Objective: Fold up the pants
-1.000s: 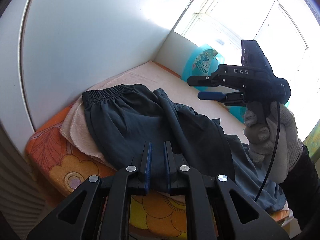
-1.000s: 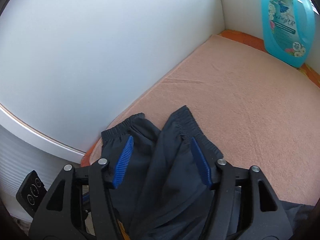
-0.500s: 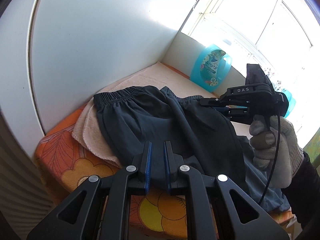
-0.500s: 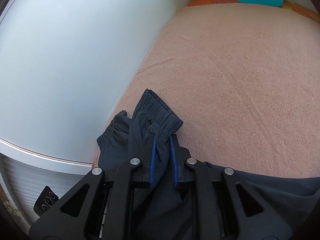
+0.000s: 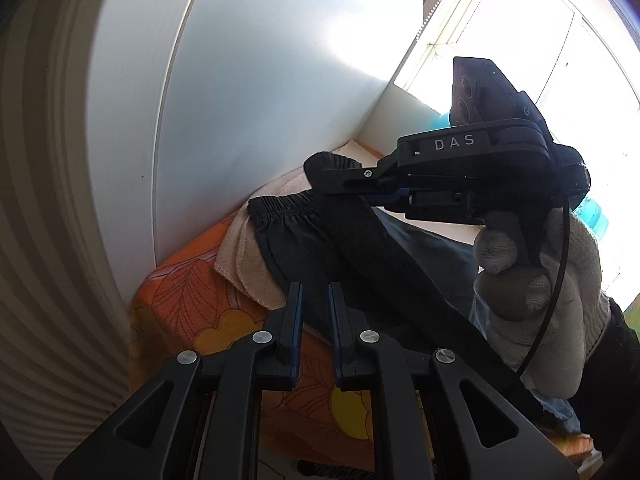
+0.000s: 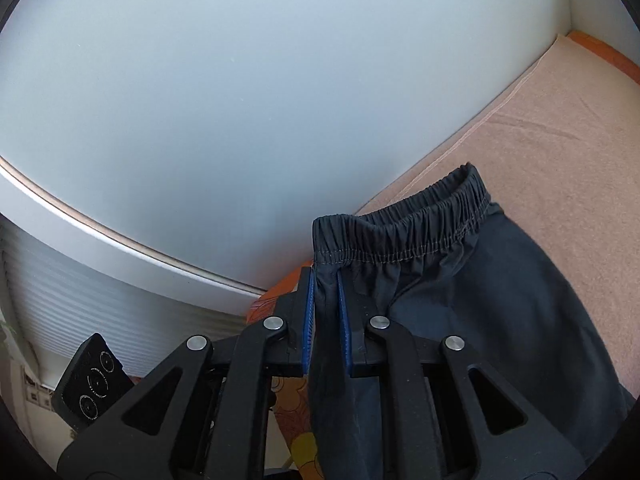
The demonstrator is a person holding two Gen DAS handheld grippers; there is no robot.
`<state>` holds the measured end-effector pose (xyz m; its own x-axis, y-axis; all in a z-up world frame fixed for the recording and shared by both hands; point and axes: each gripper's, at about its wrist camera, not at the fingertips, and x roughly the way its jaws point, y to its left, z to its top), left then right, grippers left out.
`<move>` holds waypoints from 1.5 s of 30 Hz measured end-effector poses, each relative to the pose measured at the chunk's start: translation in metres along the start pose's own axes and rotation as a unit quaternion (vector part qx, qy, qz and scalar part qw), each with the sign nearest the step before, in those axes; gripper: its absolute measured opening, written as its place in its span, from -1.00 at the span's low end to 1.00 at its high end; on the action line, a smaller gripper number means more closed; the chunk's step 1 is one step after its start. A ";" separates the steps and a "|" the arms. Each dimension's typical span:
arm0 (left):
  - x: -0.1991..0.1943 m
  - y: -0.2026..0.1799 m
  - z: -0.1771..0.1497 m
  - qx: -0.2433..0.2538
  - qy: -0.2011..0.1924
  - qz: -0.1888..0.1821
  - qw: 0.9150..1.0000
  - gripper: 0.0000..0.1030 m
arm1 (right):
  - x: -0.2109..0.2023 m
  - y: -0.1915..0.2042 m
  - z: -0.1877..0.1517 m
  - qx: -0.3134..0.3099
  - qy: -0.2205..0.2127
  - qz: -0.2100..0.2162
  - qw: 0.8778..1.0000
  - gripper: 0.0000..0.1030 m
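Dark grey pants lie on a pink towel, elastic waistband toward the white wall. My left gripper is shut on a fold of the pants at the near edge. A gloved hand holds my right gripper, which pinches a waistband corner and lifts it, so a taut band of cloth runs between the two grippers. In the right wrist view the right gripper has fabric pressed between its blue pads; its jaws are opening slightly.
An orange floral cover lies under the towel. A white wall closes off the far side, and a bright window lies to the right. Part of a blue detergent bottle shows behind the gloved hand.
The right gripper came down open over the waistband, shut on a corner of it, then lifted it up and toward the wall. The left gripper kept its grip and shifted a little.
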<state>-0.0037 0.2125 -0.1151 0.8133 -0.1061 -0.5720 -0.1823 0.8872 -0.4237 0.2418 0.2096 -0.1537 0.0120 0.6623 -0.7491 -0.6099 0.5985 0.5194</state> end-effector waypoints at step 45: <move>0.039 -0.314 -0.114 0.312 0.178 -0.300 0.884 -0.11 | -0.486 -0.197 -0.395 0.289 -0.344 -0.382 0.808 0.59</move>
<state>0.0221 -0.1216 -0.0842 0.4152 -0.6771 -0.6076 0.6526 0.6869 -0.3197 0.0431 -0.4083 -0.0544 0.7681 -0.0256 -0.6399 0.2531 0.9299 0.2667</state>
